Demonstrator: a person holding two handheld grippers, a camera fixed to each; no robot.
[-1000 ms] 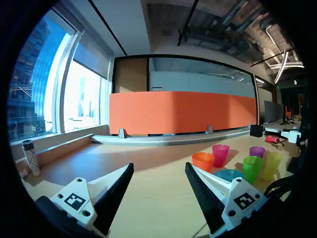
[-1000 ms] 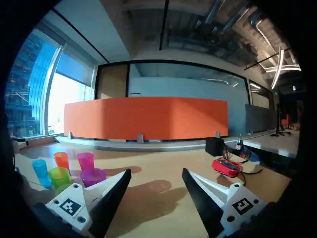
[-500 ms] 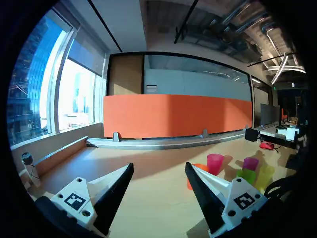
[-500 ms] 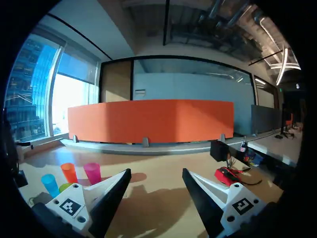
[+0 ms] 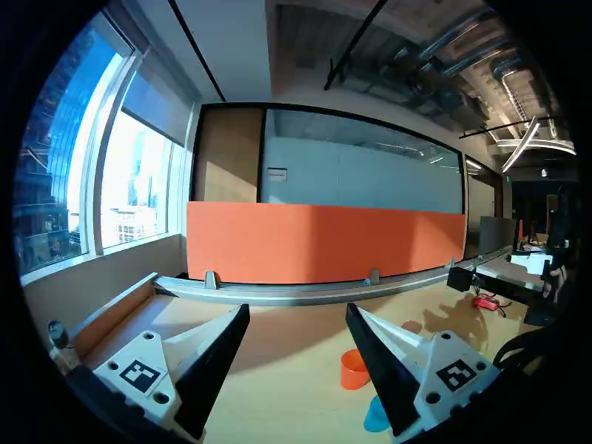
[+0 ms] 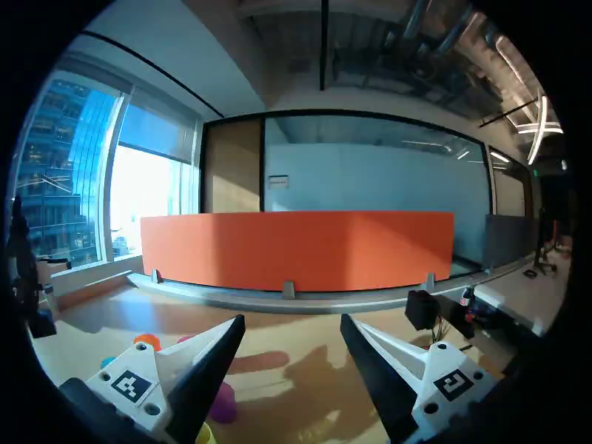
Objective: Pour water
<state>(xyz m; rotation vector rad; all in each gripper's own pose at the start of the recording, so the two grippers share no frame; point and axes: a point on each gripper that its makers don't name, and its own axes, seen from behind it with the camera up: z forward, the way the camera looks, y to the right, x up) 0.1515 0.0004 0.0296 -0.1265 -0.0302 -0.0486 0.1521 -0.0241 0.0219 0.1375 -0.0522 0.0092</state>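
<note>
Reach, not pouring, looks to be the step in hand: both claws hang above the pale wooden table [image 5: 296, 392] with nothing between their fingers.

In the left gripper view a tall window [image 5: 111, 200] lights the left side. A long orange partition panel [image 5: 325, 243] closes the far edge of the table. The left claw [image 5: 296, 348] stands spread wide and empty. Just inside its right finger sits an orange plastic cup [image 5: 354, 368]. A blue plastic cup [image 5: 376, 420] peeks out lower down, half hidden behind that finger. Farther right, near the table's far end, are a small black box [image 5: 459, 278] and a red handheld device [image 5: 486, 302] with its cable, both well apart from the cups.

In the right gripper view the right claw [image 6: 292, 348] is likewise released and grasps nothing. The cups lie low on its left, mostly behind the left finger, and a purple plastic cup [image 6: 222, 403] shows at that finger's inner edge.

The next move calls for tipping a claw down toward the cups and closing on the wall of the one to pour from. Which cup holds water I cannot tell from this angle. The cups stand close together, so a wide-open finger coming down could knock a neighbour. The box and cable on the right are out of the way.
</note>
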